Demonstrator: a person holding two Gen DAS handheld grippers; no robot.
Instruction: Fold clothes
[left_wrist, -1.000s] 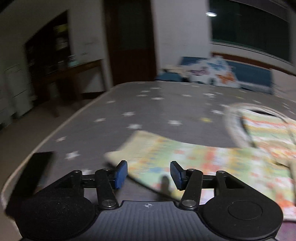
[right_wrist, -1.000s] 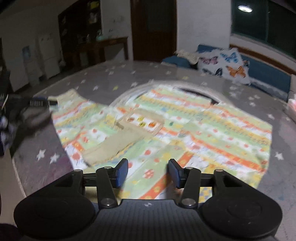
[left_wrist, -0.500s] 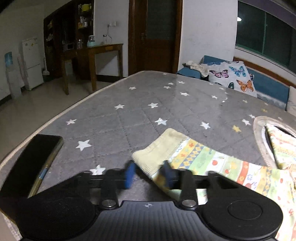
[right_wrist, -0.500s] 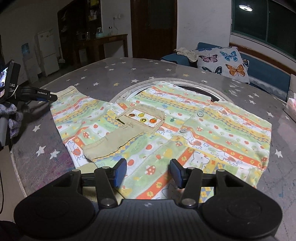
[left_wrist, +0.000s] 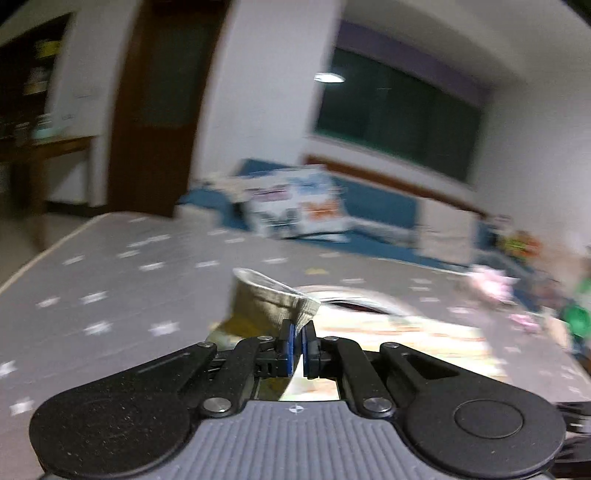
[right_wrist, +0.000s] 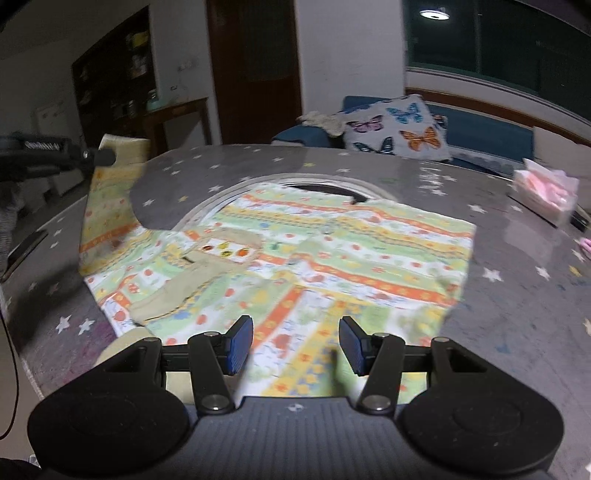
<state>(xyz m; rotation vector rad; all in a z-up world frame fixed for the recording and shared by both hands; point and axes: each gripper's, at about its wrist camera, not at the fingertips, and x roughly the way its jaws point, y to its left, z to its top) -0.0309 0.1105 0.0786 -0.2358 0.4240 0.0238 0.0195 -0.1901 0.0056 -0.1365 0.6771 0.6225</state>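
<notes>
Across the grey star-print mattress (right_wrist: 369, 162) lies the striped patterned shirt (right_wrist: 332, 254), body flat, its left sleeve (right_wrist: 107, 206) lifted off the mattress. Pinching that sleeve's ribbed cuff (left_wrist: 269, 306), the left gripper (left_wrist: 297, 349) has its jaws pressed together. Over the shirt's near hem, the right gripper (right_wrist: 295, 345) hovers, jaws spread, holding nothing.

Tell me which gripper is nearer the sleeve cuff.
Left. The left gripper is clamped on the sleeve cuff; the right gripper hangs open over the shirt's hem, apart from it.
</notes>
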